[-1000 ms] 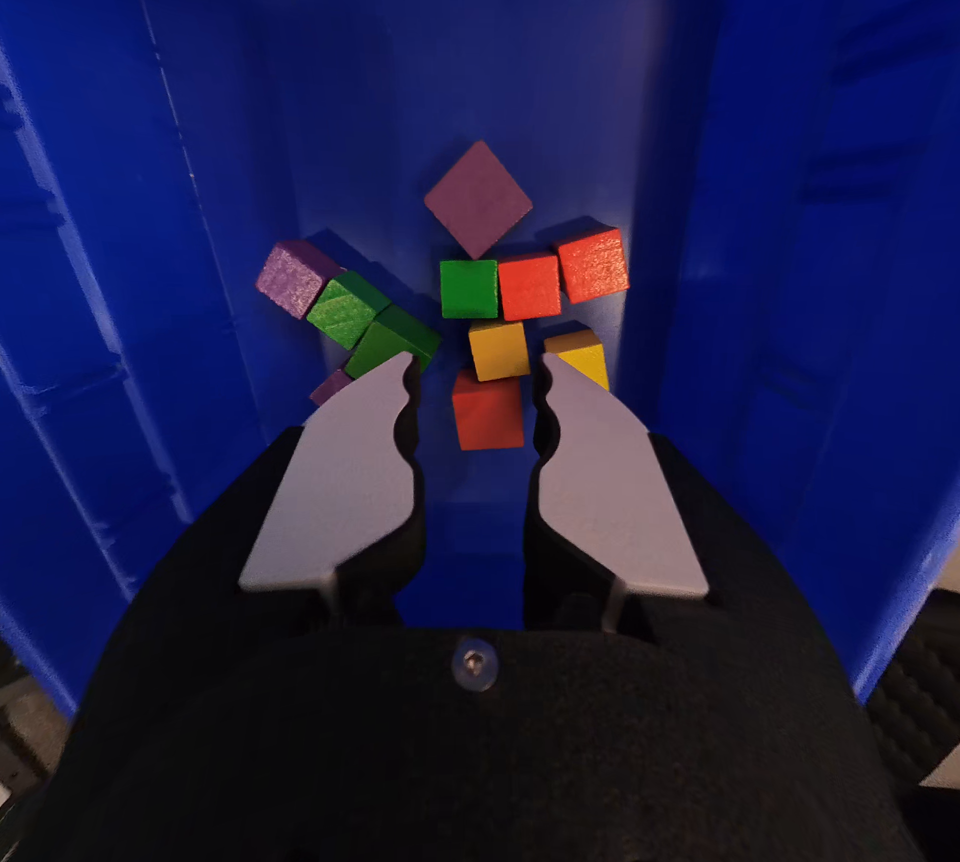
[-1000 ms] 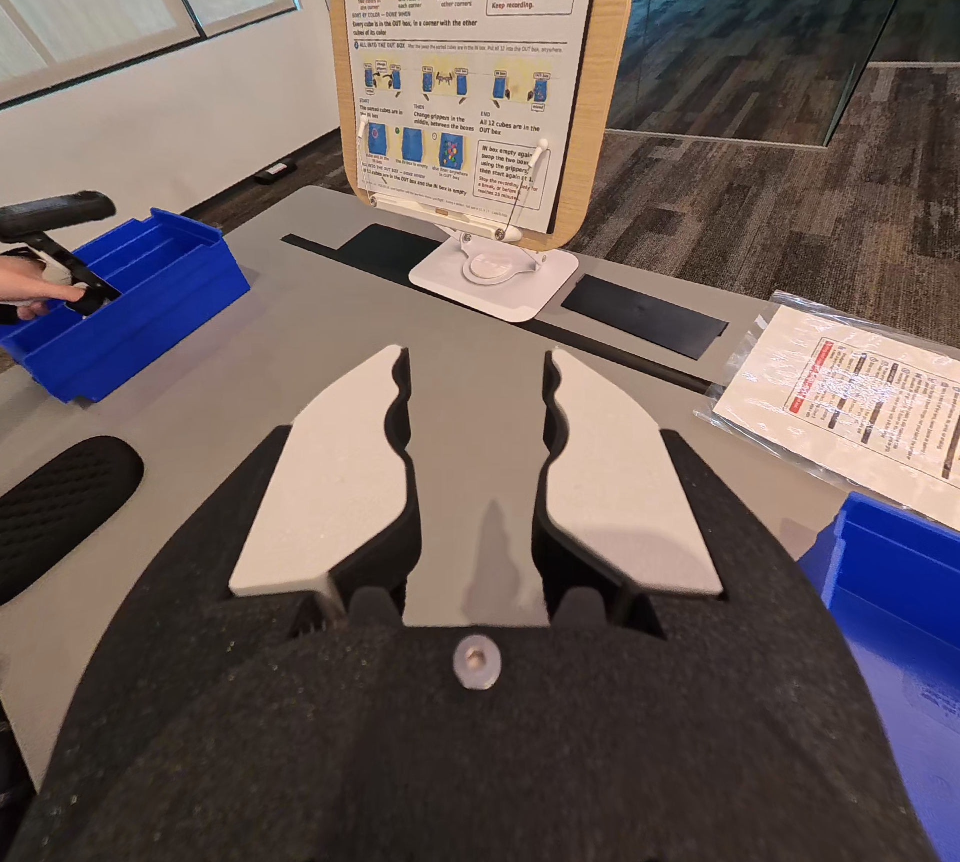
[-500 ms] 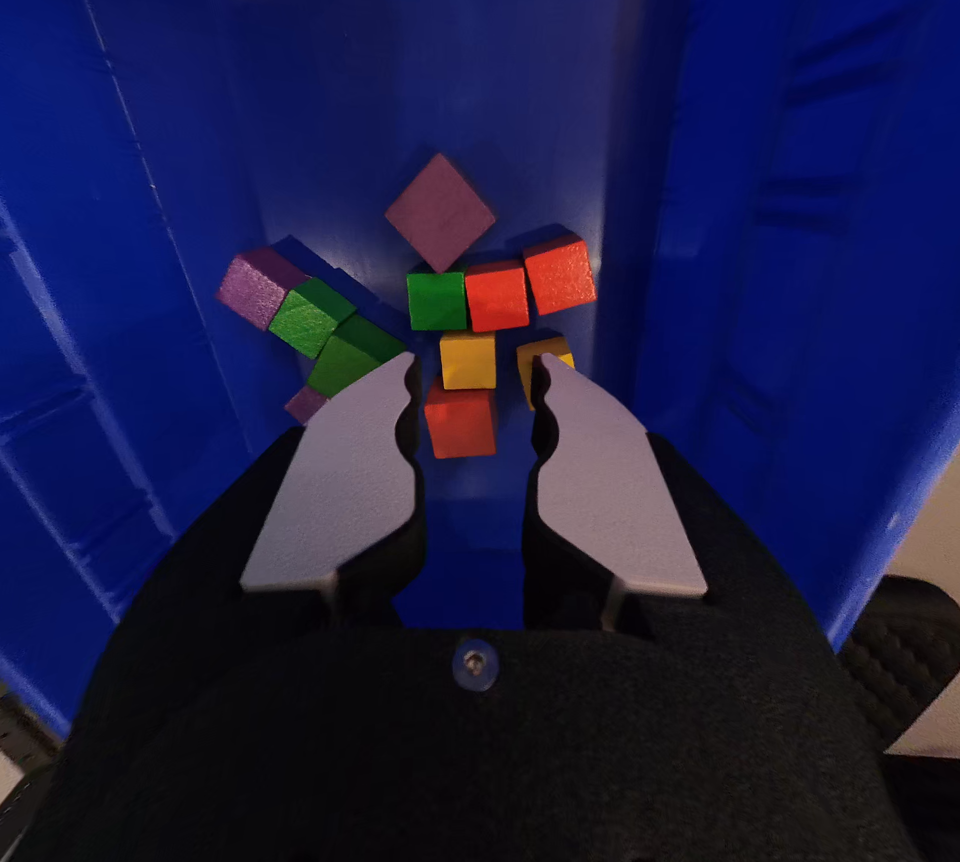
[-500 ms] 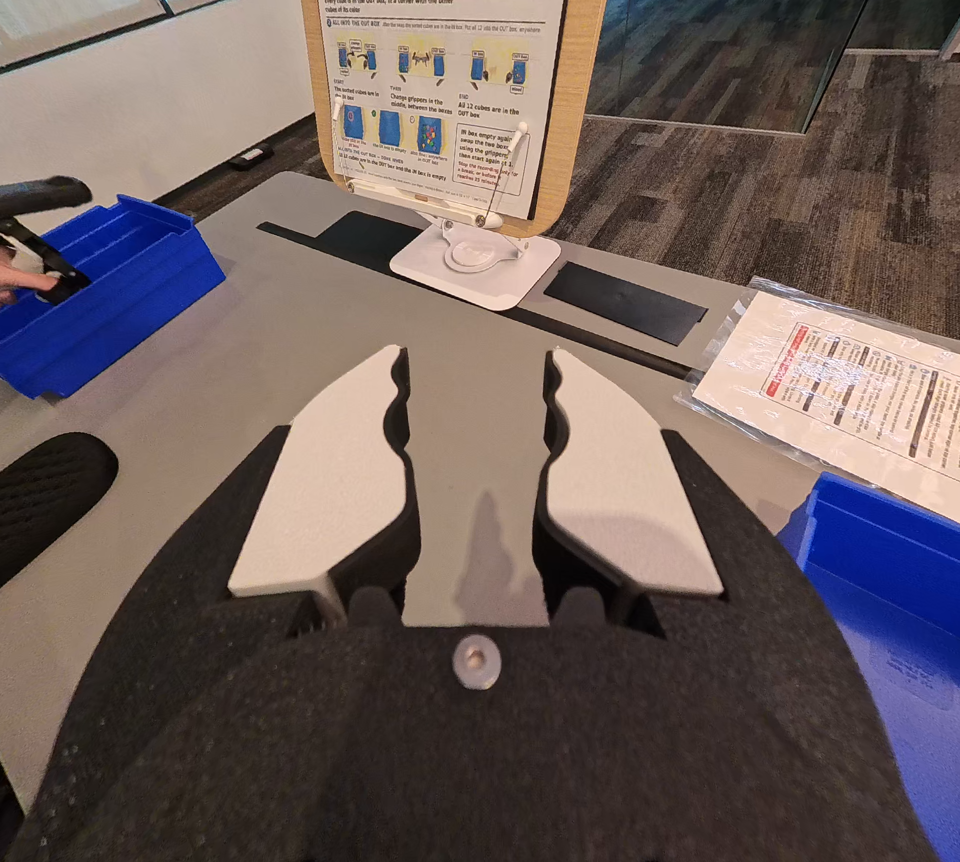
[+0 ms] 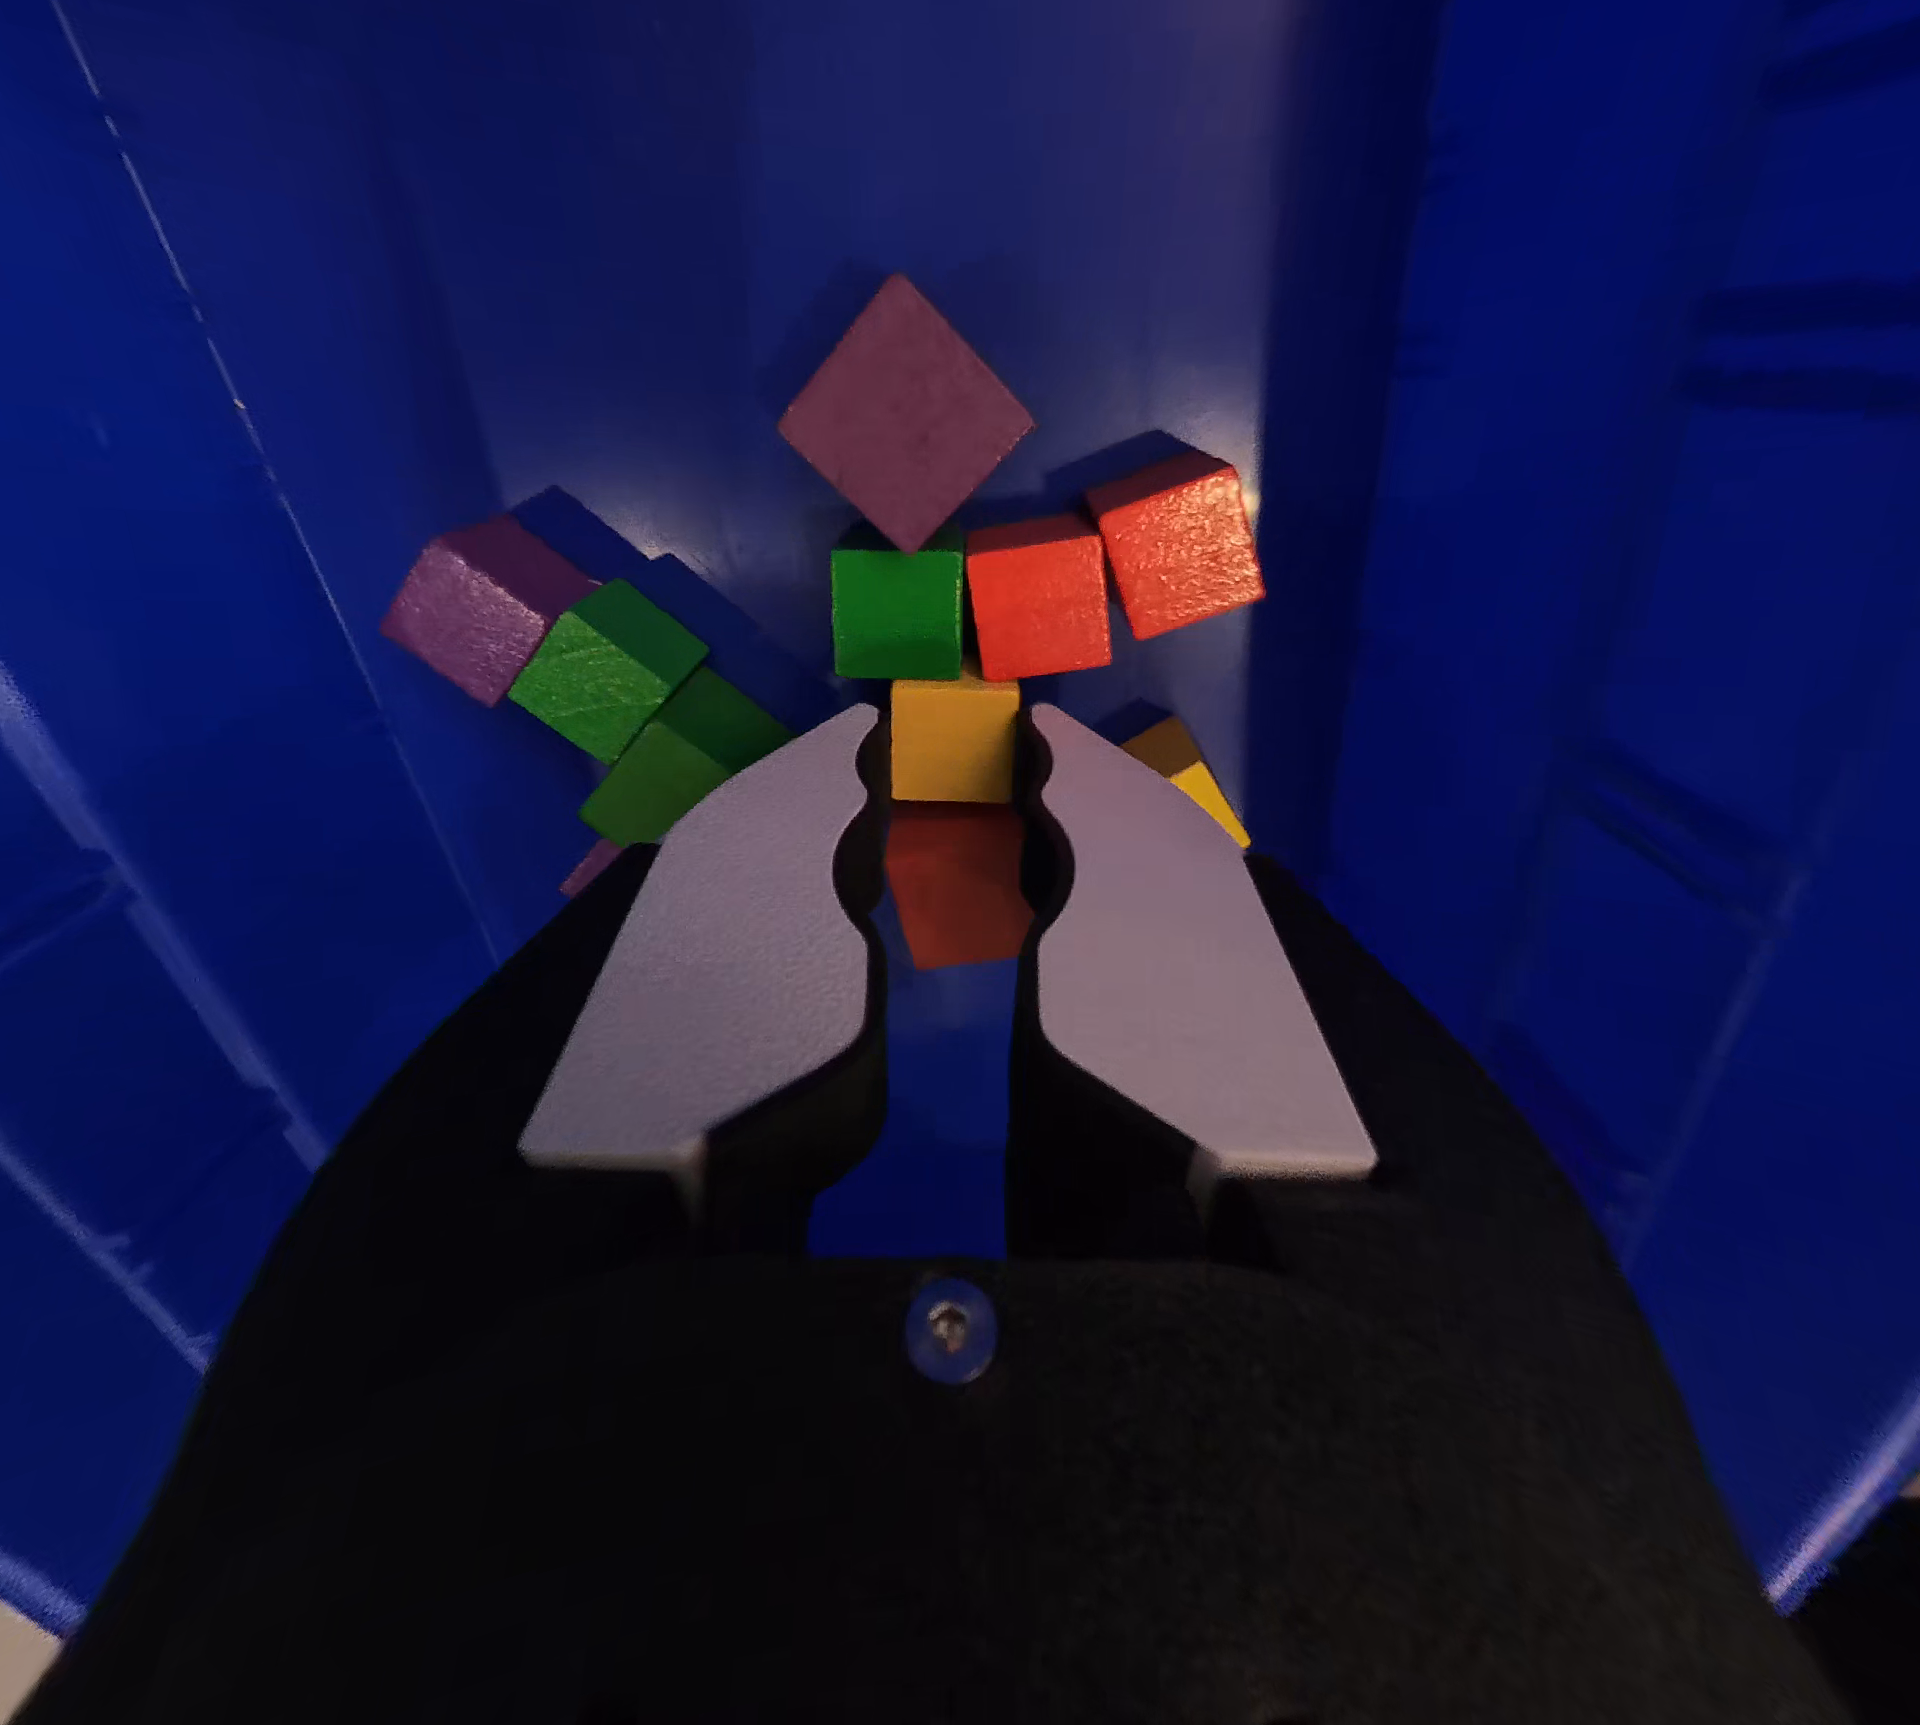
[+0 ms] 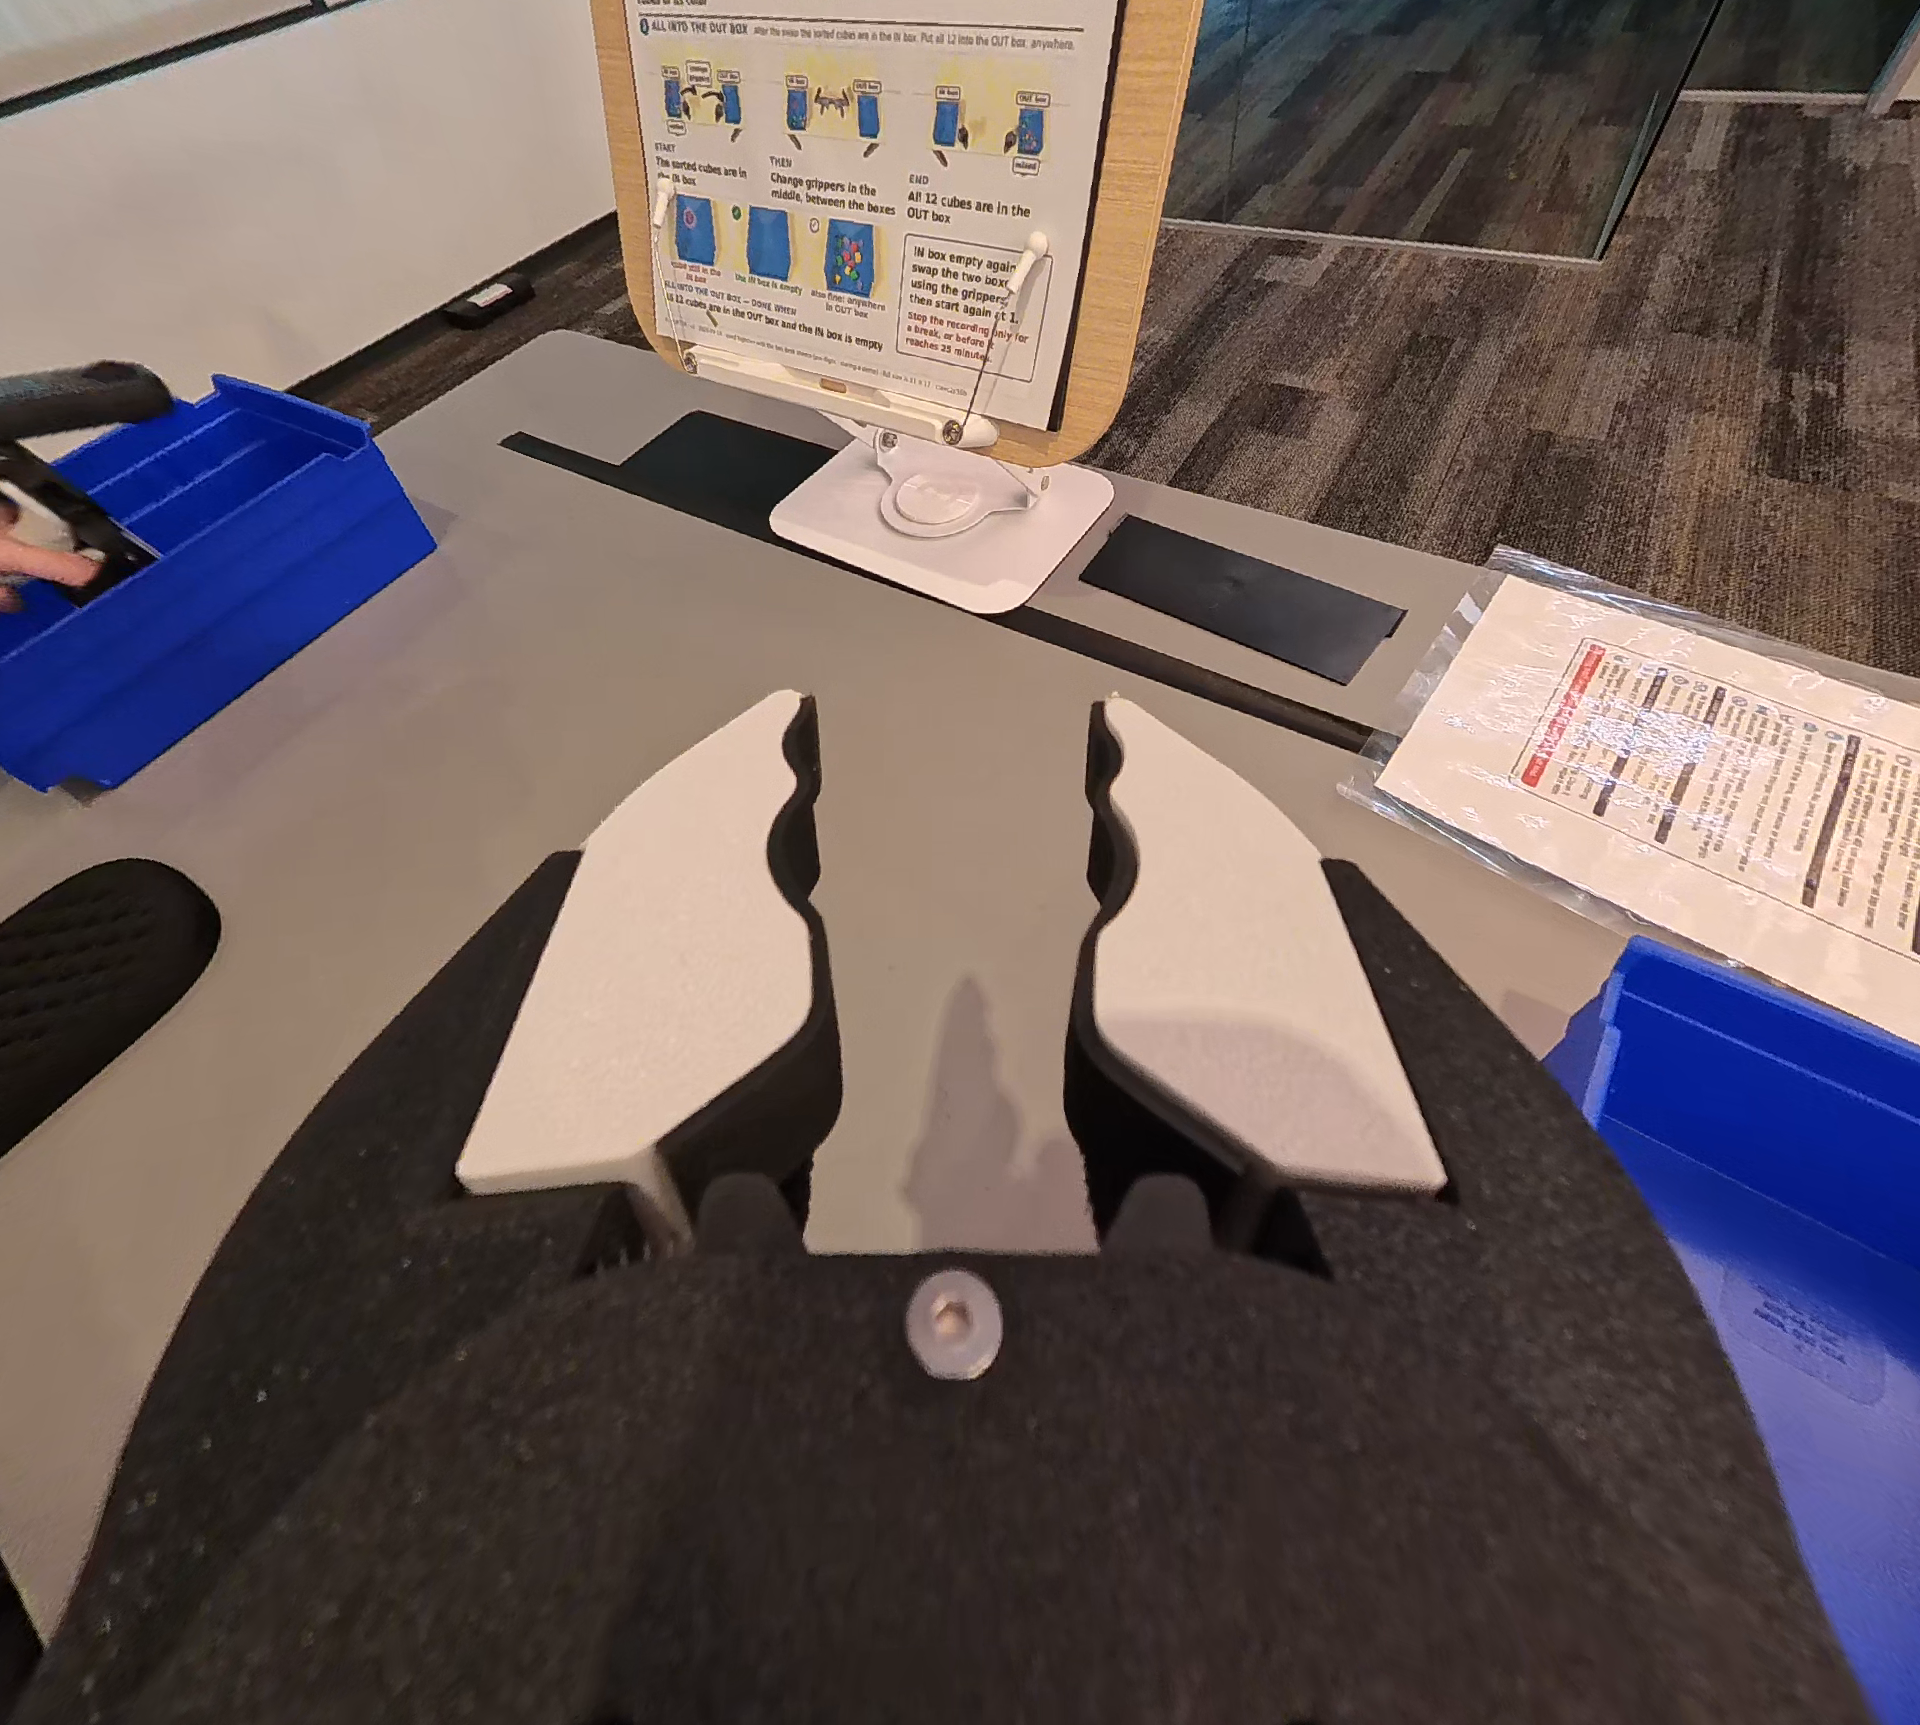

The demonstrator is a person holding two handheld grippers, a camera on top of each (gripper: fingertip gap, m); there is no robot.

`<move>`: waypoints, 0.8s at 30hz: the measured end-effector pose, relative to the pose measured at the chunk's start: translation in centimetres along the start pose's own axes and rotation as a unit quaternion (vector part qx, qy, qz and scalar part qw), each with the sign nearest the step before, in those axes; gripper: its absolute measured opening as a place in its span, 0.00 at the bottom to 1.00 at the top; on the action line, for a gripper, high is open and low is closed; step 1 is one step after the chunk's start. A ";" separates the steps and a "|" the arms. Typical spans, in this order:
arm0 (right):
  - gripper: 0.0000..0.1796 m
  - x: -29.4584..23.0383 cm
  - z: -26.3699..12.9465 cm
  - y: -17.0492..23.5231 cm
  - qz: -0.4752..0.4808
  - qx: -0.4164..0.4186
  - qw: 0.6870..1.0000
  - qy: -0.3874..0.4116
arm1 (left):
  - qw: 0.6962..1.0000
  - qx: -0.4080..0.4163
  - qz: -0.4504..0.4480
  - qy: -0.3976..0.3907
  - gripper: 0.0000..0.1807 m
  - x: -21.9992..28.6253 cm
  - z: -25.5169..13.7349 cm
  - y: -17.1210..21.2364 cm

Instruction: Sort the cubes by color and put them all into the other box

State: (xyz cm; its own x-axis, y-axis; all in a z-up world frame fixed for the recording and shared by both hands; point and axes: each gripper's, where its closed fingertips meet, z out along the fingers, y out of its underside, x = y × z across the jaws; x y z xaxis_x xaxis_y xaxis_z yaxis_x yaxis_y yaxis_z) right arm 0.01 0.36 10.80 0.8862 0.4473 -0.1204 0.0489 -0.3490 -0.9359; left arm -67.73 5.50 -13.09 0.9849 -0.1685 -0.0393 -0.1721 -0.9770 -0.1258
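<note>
While the left gripper (image 5: pixel 951 719) reaches down into the blue box (image 5: pixel 312 325), its jaws stand apart on either side of a yellow cube (image 5: pixel 953 738) and a shadowed red cube (image 5: pixel 958 886); whether the fingers touch either cube is hard to tell. Purple, green and red cubes lie just beyond. Over the grey table (image 6: pixel 644 688), the right gripper (image 6: pixel 951 714) hangs spread and empty beside another blue box (image 6: pixel 1766 1104).
</note>
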 end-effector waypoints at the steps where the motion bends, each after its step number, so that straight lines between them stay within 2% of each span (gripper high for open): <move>1: 0.27 0.0 0.0 0.0 -0.001 -0.001 1.000 0.001 | 1.000 0.011 0.008 -0.006 0.12 -0.2 -0.4 -0.2; 4: 0.27 -0.4 0.2 -0.2 -0.007 0.000 1.000 -0.001 | 0.997 0.067 0.028 -0.023 0.12 -0.6 -3.2 -1.0; 7: 0.26 -1.7 0.9 -0.6 -0.022 0.002 1.000 -0.019 | 0.983 0.176 0.056 0.011 0.12 1.3 -8.2 -2.9; 9: 0.26 -3.9 1.7 -1.3 -0.051 0.014 0.997 -0.059 | 0.956 0.264 0.097 0.077 0.12 5.2 -12.3 -3.9; 12: 0.27 -9.2 3.4 -1.9 -0.179 0.047 0.972 -0.145 | 0.886 0.346 0.158 0.265 0.12 14.6 -18.2 -2.9; 15: 0.27 -15.8 5.1 -0.8 -0.322 0.083 0.915 -0.229 | 0.815 0.349 0.202 0.415 0.12 22.9 -22.0 -0.1; 19: 0.24 -24.5 6.9 1.2 -0.430 0.125 0.842 -0.301 | 0.750 0.295 0.226 0.547 0.12 31.0 -24.1 3.1; 24: 0.22 -30.6 6.8 1.6 -0.489 0.214 0.791 -0.299 | 0.708 0.237 0.224 0.627 0.12 36.6 -24.9 4.7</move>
State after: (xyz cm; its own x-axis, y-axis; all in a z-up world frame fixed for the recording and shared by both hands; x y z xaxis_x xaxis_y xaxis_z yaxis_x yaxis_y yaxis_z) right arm -30.15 -8.30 10.73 0.1383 0.6859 0.7145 0.3021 0.6578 -0.6900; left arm -32.08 -8.54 9.61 0.0200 -0.7213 0.6923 -0.1669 -0.6852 -0.7090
